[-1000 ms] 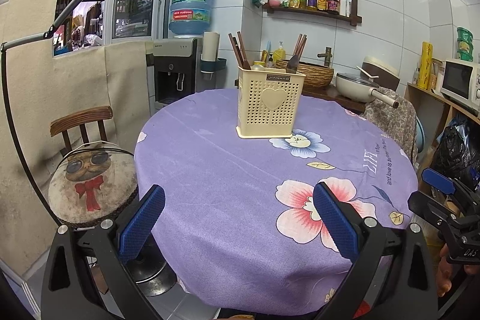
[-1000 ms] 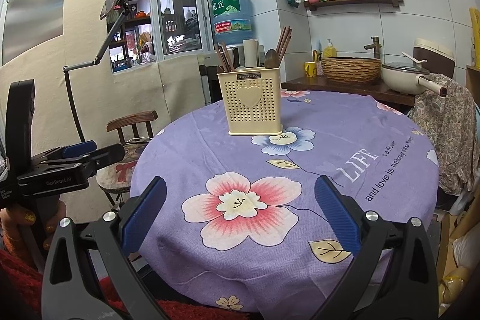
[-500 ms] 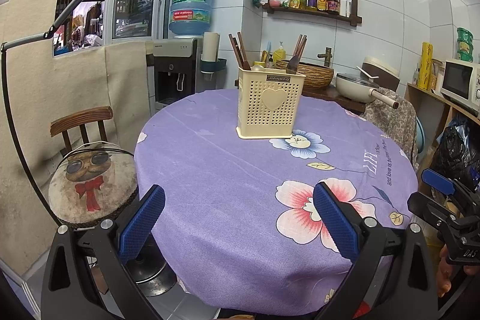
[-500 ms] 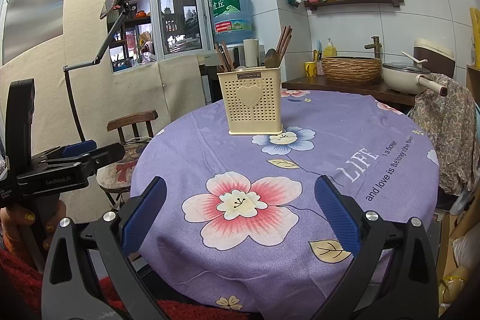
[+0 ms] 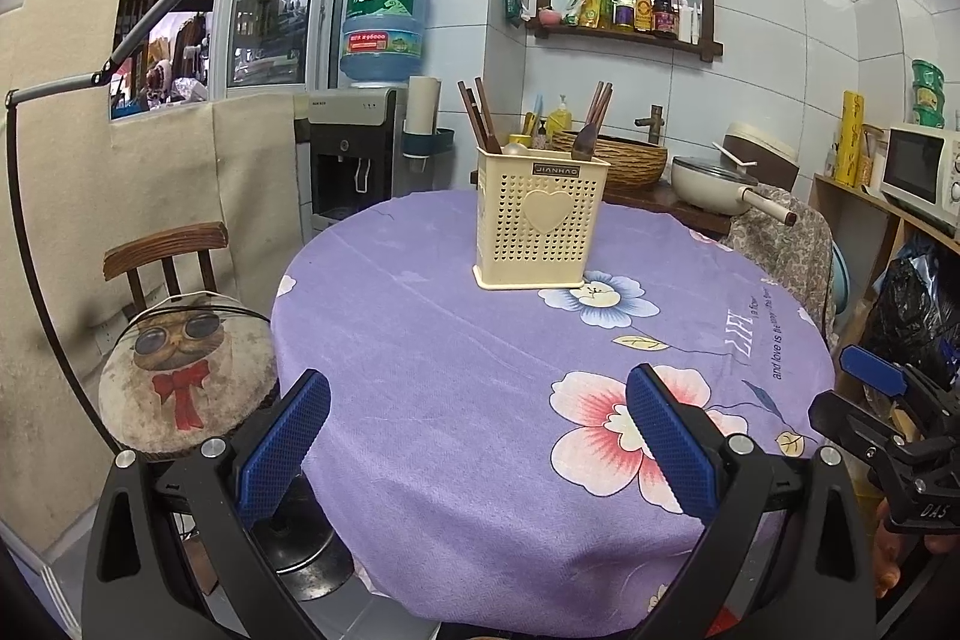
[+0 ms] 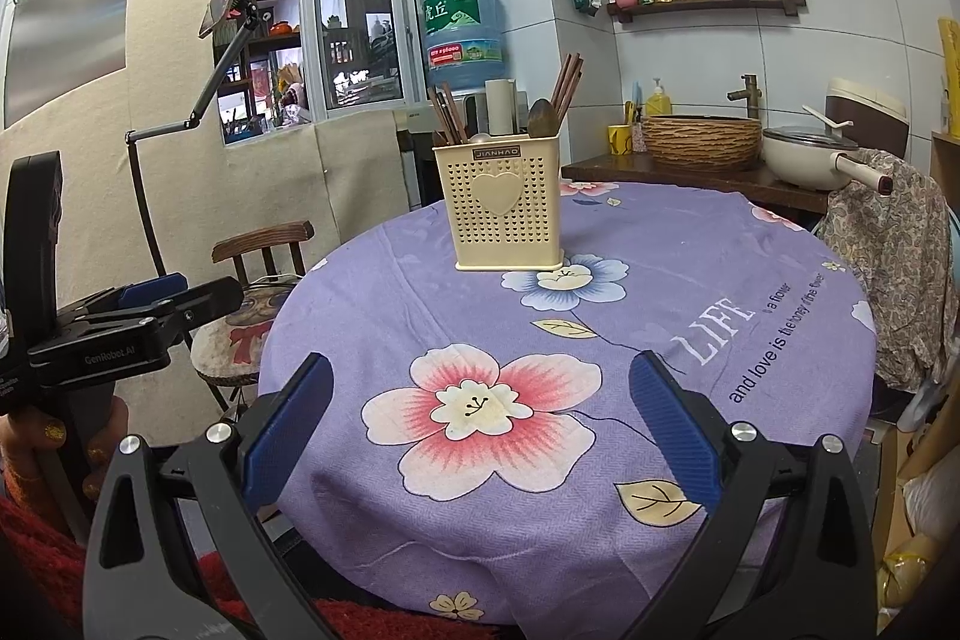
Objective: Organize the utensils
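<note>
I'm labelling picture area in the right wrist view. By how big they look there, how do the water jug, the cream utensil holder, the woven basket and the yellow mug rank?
Largest to smallest, as they look:
1. Utensil holder, though it stands nearest the camera, which inflates it.
2. Woven basket and water jug: too close to rank.
3. Yellow mug, clearly smallest.

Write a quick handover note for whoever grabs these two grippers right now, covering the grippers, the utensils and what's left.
Left gripper: open, empty, held over the near table edge.
Right gripper: open, empty, also at the near edge.
Utensil holder: upright on the purple tablecloth, toward the far side.
Chopsticks and a wooden spoon stand inside it.
Done: no loose utensils visible on the table.
Left: cannot tell; check for anything out of view.
</note>
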{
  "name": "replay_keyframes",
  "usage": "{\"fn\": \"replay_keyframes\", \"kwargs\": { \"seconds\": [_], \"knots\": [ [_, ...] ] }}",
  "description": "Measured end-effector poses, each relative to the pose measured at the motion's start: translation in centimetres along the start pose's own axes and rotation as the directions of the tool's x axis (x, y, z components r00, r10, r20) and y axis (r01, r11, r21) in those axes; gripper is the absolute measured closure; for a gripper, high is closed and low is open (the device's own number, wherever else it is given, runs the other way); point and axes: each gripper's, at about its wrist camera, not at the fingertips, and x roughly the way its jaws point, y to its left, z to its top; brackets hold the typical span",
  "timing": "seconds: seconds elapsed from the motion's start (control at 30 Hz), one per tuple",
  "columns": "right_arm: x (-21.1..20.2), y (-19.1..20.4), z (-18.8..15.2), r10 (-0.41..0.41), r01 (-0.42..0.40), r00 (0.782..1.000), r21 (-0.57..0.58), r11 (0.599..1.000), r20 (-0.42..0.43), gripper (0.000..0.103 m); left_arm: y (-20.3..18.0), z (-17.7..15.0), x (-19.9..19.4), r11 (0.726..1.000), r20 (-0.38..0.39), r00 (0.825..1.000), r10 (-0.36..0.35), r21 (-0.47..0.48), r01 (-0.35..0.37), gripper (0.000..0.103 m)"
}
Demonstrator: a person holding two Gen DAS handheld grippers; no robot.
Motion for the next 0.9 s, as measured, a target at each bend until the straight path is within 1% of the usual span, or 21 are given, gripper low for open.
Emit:
{"fn": "replay_keyframes", "kwargs": {
  "seconds": [0.47, 0.9],
  "knots": [
    [-0.05, 0.06, -0.02, -0.001, 0.001, 1.0, -0.003, 1.0, 0.002, 0.006, 0.13, -0.03, 0.02, 1.0, 0.002, 1.0, 0.003, -0.007, -0.003, 0.006],
    [0.01, 0.1, -0.07, -0.002, 0.002, 1.0, -0.008, 1.0, -0.001, 0.006, 0.24, -0.02, 0.23, 1.0, -0.006, 1.0, -0.012, -0.02, 0.012, 0.006]
  ]
}}
